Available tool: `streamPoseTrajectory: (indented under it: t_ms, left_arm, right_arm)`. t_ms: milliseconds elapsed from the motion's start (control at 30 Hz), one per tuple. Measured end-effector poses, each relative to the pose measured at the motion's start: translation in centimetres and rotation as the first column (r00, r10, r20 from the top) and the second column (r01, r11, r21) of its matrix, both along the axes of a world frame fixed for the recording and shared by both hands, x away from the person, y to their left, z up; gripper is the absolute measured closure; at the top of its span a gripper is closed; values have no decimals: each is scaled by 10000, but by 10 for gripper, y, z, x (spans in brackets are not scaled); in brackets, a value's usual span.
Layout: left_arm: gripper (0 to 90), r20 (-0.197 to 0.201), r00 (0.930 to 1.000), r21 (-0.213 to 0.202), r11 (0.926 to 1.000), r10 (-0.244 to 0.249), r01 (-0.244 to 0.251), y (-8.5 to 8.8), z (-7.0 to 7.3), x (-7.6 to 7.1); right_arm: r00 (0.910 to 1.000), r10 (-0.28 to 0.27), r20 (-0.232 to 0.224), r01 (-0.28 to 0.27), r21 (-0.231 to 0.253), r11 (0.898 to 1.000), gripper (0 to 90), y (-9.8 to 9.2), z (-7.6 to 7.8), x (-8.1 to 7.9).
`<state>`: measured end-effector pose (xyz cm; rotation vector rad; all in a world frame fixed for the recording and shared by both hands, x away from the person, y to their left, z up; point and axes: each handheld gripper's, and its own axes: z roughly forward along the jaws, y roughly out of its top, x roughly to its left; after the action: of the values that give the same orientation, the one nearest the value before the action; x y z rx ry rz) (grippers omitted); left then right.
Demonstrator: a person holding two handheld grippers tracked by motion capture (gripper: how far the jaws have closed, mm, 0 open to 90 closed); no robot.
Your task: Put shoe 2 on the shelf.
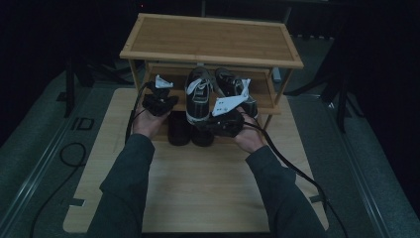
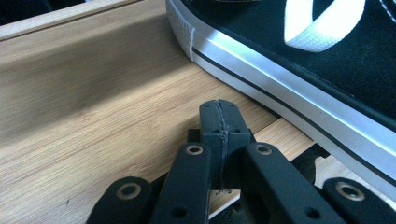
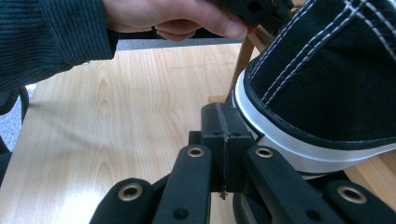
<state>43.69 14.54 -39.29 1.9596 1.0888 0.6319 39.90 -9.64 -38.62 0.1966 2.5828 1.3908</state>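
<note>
Black sneaker [image 1: 198, 96] sits on the bamboo rack [image 1: 210, 39] — our left claw [image 1: 159, 101] and right claw [image 1: 220, 121] flank it, both clenched, empty.

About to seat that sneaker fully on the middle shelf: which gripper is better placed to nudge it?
Probably the right gripper: its shut jaws sit at the heel of the black sneaker. The left gripper, also shut, sits beside its side rim over the shelf.
</note>
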Motion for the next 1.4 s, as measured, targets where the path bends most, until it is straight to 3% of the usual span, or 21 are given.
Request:
streamPoseTrajectory:
  t_ms: [200,233,267,700,1167,1267,1400]
  left_arm:
    - [900,-1,10000,-13,10000,-14,14,0,0,0]
    - [900,-8,10000,-1,10000,-21,21,0,0,0]
    - [900,-3,10000,-15,10000,-34,34,1,0,0]
    - [900,11,10000,-13,10000,14,-14,0,0,0]
    - [900,37,10000,-39,10000,19,-19,1,-1,-1]
    - [900,32,10000,-61,10000,14,-14,1,-1,-1]
    - [900,36,10000,-76,10000,-21,21,1,-1,-1]
  right_arm:
    - [9988,-419,261,423,-167,9990,900,-1,0,3]
    - [9965,-825,167,825,-7,9966,900,-5,-2,9]
    - [9972,-746,22,745,130,9971,900,-6,-2,11]
    - [9960,-889,93,885,363,9954,900,2,-2,14]
    - [9792,-1993,382,1986,211,9798,900,6,-4,19]
    - [9673,-2492,476,2486,178,9684,900,9,-6,21]
    - [9677,-2483,441,2479,145,9687,900,12,-7,21]
